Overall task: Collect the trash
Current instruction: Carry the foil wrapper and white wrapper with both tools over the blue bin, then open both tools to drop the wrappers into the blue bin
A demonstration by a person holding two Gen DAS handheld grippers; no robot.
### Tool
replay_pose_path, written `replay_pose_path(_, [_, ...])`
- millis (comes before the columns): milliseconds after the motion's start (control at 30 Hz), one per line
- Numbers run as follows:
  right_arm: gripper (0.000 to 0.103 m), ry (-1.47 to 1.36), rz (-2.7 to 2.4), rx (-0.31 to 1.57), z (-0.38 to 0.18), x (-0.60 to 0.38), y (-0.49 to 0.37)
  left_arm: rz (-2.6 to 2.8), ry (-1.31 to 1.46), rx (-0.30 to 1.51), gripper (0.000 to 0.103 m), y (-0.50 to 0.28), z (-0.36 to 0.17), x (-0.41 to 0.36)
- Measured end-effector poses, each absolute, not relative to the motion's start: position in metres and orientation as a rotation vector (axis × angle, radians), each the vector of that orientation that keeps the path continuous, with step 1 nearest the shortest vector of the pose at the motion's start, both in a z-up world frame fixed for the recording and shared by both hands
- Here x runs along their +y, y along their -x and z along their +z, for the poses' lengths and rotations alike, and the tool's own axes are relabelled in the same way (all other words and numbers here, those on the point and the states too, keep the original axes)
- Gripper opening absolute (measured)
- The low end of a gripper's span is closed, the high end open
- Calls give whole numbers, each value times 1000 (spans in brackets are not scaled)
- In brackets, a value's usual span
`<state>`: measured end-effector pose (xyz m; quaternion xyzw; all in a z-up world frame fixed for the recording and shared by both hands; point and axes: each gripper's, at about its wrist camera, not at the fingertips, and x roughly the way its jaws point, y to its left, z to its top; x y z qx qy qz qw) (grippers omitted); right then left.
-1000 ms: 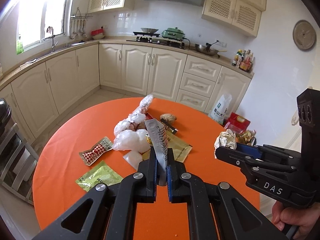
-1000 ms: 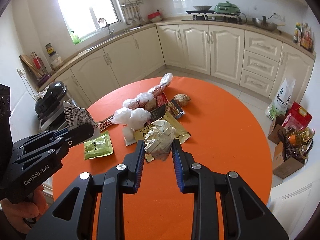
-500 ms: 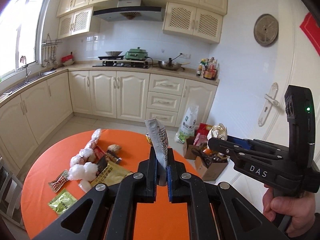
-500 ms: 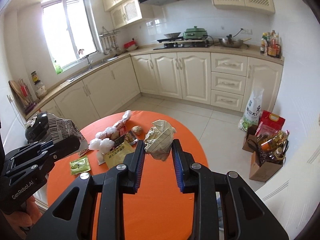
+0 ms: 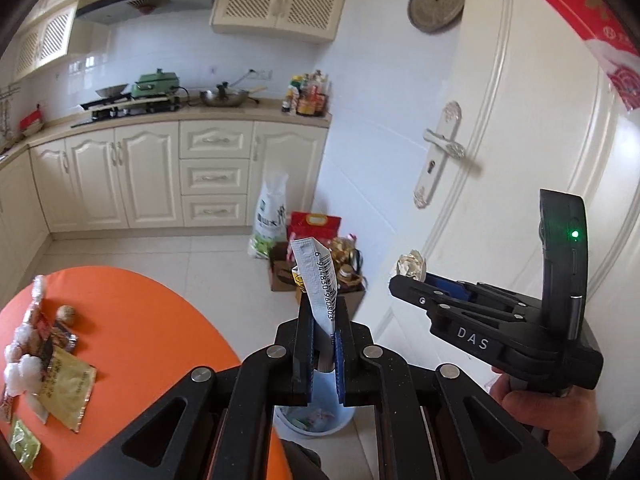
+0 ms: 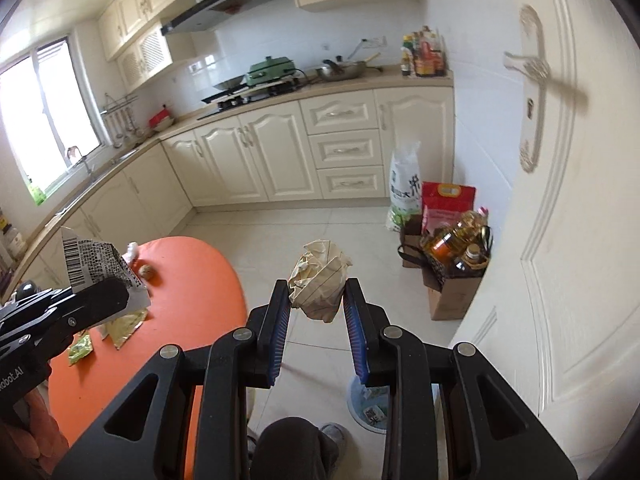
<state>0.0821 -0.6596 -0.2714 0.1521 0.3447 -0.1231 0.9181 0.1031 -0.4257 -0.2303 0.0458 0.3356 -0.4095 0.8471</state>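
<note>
My left gripper (image 5: 323, 320) is shut on a silver barcode wrapper (image 5: 318, 280), which sticks up between the pads. The same wrapper (image 6: 94, 268) shows at the left of the right wrist view. My right gripper (image 6: 318, 300) is shut on a crumpled paper ball (image 6: 320, 280), also visible in the left wrist view as a paper ball (image 5: 410, 266). Both grippers hang past the edge of the orange table (image 5: 152, 328), over the floor. A light blue trash bin (image 5: 316, 420) stands on the floor below the left gripper; part of the bin (image 6: 370, 408) shows under the right fingers.
More wrappers and white tissue wads (image 5: 24, 364) lie on the table's left side. A cardboard box with oil bottles (image 6: 456, 264) and bags stands by the white door (image 6: 568, 200). Kitchen cabinets line the far wall. A person's knee and slipper (image 6: 296, 448) are beneath.
Both grippers have swung right, off the table and toward the door, each still holding its piece of trash. The trash bin has come into view below.
</note>
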Motion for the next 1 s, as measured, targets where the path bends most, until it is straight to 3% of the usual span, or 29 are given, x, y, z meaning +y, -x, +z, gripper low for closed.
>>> replay_pose_path(500, [27,-537,-370,962,-445,-770,-93,-909,-267,1114,5,-177,-359,-589])
replay_pose_path(867, [32,-664,-384,1085,-532,-810,-106,-859,-338,1278,11,-248,-408,-690])
replay_pose_path(933, [40,-678,-398,1092,-537,-813,-105,-846,-357,1281,27,-249,-413,-694])
replay_pose_path(1000, [51,-688,-403,1094,-539,-815,-103,-826,-357,1265,53,-252,-416,-699])
